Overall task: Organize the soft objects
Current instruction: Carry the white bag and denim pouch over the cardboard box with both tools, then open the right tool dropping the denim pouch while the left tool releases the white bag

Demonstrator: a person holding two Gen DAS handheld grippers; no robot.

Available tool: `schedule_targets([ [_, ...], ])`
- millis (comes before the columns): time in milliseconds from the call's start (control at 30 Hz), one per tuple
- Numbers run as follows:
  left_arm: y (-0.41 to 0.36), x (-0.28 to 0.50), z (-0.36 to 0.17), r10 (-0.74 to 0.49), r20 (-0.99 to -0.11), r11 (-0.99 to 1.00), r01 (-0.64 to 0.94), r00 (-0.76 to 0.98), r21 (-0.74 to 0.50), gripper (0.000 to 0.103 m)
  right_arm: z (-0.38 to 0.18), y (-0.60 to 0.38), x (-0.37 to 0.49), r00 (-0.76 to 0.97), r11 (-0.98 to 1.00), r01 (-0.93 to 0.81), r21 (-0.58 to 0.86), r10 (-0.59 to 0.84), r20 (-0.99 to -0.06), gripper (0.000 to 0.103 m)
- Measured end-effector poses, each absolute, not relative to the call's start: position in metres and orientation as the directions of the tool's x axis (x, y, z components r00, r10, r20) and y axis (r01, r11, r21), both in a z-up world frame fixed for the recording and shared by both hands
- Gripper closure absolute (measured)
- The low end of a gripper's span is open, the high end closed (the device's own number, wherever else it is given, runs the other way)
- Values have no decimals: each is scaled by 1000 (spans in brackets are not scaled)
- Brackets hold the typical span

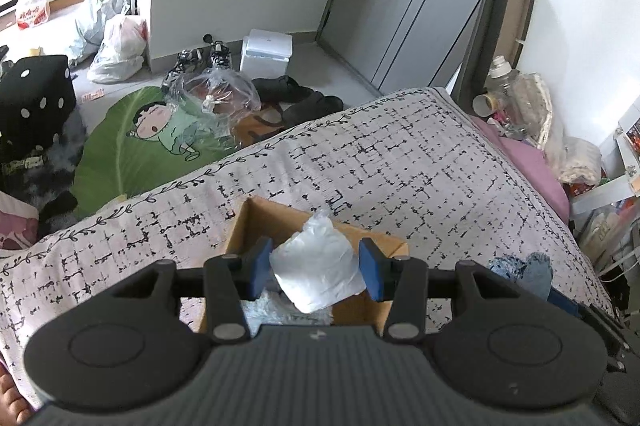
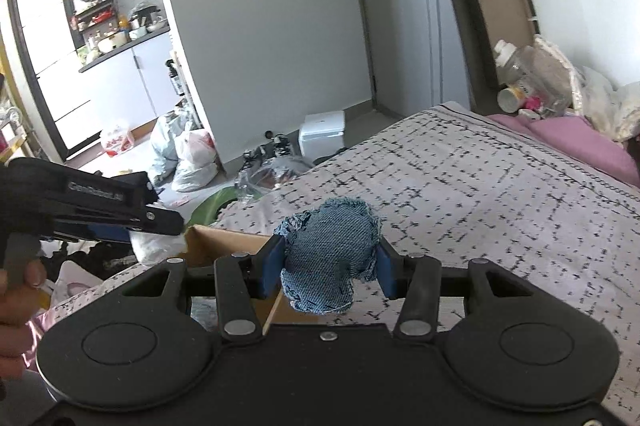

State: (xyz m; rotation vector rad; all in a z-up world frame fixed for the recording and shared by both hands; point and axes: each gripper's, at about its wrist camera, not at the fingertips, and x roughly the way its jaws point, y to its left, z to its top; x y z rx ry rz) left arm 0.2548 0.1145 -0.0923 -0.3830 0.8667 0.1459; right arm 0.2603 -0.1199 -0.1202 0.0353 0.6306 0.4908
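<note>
Left wrist view: left gripper (image 1: 316, 268) closed on a white plastic-wrapped soft pack (image 1: 318, 266), blue pads (image 1: 258, 268) pressing both sides, pack tilted. It's held above an open cardboard box (image 1: 260, 222) sitting on the bed (image 1: 400, 166). Inside the box, below the pack, something pale and fluffy shows, can't tell what. Bedspread is white with black dash pattern and a leaf-vine border. At right edge of this view a bit of blue denim (image 1: 524, 268) shows beside the box, apart from it. Floor beyond the bed: green leaf-shaped mat with cartoon figure (image 1: 140, 146), clear plastic bag (image 1: 212, 98), white foam box (image 1: 266, 54), dark shoes, black polka-dot cushion (image 1: 36, 102), white shopping bags by the wall.

Right wrist view: right gripper (image 2: 328, 264) clamped on a denim plush piece (image 2: 330, 254), frayed edges, bulging out above and below the pads. It's held over the bedspread just right of the cardboard box (image 2: 224, 242). Left gripper (image 2: 156, 226) seen from the side at far left, over the box, white pack (image 2: 154, 244) in its tip; person's hand (image 2: 16, 298) on its handle. Pink pillow (image 2: 580, 138) at the head of the bed, bottles and bags piled near the wall, clothes hanging on the grey door, kitchen shelf in the far background.
</note>
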Motion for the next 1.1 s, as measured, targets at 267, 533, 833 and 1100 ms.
schedule_targets([
  [267, 128, 254, -106, -37, -776, 914, -293, 629, -281, 57, -124, -94, 261, 683, 866, -474, 158, 474, -556, 56],
  [533, 135, 255, -117, -59, -785, 910, -290, 617, -296, 57, -141, -74, 266, 647, 850, -503, 155, 490, -584, 56],
  [833, 139, 258, -123, -89, -785, 901, -286, 613, -326, 57, -149, -67, 268, 623, 833, -520, 188, 521, -583, 49],
  [1100, 136, 269, -124, -101, -783, 902, -275, 614, -332, 57, -139, -76, 273, 639, 843, -496, 210, 518, -569, 31],
])
